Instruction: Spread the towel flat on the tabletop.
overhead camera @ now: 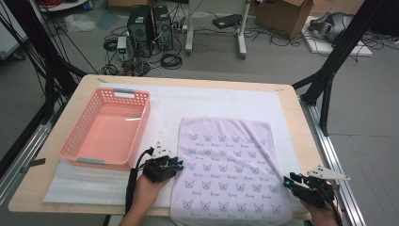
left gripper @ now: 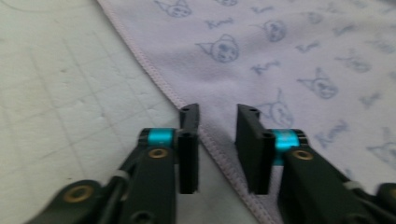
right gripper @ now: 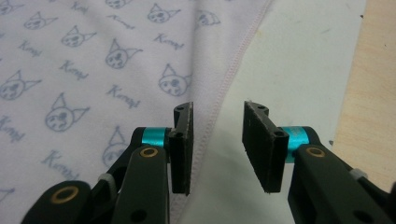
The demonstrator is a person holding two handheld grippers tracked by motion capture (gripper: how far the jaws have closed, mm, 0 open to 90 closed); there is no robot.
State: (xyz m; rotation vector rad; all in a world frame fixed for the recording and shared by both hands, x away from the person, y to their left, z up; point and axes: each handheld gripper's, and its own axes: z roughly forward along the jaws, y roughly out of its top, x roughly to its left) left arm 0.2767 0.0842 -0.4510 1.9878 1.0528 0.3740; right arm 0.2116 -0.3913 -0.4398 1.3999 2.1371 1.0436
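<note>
Between the two grippers lies one lilac cat-print cloth (overhead camera: 226, 165): left gripper (left gripper: 218, 142) and right gripper (right gripper: 218, 147) each straddle a side hem, jaws apart, gripping nothing. One pink plastic basket (overhead camera: 80, 139) sits beyond the left one.

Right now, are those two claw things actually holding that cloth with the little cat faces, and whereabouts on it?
Nothing is held. The left gripper straddles the towel's hemmed edge, and the right gripper straddles the opposite edge. Both stand with jaws apart, not pinching.

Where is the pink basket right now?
In the high view, the pink basket sits on the table's left side on the white mat, left of the cat-print towel and just beyond the left gripper.
</note>
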